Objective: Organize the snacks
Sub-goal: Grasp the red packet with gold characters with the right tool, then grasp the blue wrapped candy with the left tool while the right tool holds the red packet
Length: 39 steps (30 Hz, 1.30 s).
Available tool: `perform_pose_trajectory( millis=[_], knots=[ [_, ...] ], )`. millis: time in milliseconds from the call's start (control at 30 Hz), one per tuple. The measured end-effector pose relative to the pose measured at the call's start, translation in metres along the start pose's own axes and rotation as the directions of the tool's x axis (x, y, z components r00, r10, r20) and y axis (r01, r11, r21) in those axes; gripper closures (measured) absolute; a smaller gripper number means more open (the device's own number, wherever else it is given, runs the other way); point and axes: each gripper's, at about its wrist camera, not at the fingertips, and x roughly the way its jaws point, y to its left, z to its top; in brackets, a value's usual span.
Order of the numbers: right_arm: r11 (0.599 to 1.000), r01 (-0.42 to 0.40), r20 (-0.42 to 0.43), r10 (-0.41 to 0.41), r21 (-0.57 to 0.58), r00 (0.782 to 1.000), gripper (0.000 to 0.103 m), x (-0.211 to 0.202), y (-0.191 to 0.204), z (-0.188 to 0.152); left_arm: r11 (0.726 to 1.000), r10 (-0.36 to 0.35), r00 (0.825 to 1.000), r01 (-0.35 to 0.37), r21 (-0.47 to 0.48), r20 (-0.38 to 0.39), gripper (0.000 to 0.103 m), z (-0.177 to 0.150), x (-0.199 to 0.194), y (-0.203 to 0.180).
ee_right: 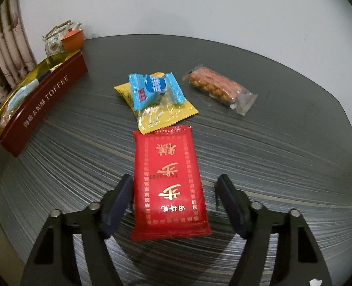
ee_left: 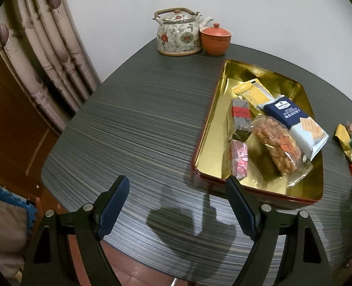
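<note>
Tabletop (ee_right: 283, 143): red packet (ee_right: 170, 186) between right tongs (ee_right: 176, 188).

1. We see soft, dim indoor light from above.
2. The left gripper (ee_left: 177, 182) casts a blurred shadow on the table (ee_left: 133, 128).
3. The tin (ee_left: 214, 109) glares gold inside.
4. Fisheye bending and dark vignetting mark both views' edges; the table grain smears outward.

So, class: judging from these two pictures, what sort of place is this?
Probably a home living or dining room: a floral teapot and lidded cup on a dark table, patterned curtains, and a toffee tin of snacks.
</note>
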Motion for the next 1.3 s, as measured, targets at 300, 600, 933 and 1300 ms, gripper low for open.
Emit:
perform_pose_trajectory(
  millis=[300, 600, 933, 1300],
  knots=[
    [1.0, -0.002, 0.03, 0.002, 0.027, 1.0, 0.059, -0.005, -0.018, -0.005, 0.998, 0.039, 0.999, -0.04, 0.041, 0.035, 0.02, -0.002, -0.002, -0.006],
    [0.989, 0.094, 0.035, -0.099, 0.114, 0.994, 0.06, -0.009, -0.078, -0.01, 0.998, -0.017, 0.997, 0.013, 0.055, 0.079, 0.02, -0.002, -0.022, -0.03],
    [0.962, 0.174, 0.054, -0.19, 0.211, 0.98, 0.06, -0.007, -0.144, -0.011, 0.949, -0.167, 0.981, 0.133, 0.286, 0.1, 0.02, 0.002, -0.05, -0.141],
    [0.957, 0.173, 0.049, -0.189, 0.235, 0.981, 0.058, -0.002, -0.167, -0.006, 0.81, -0.397, 0.918, 0.341, 0.478, 0.019, 0.02, 0.003, -0.046, -0.288]
  ],
)
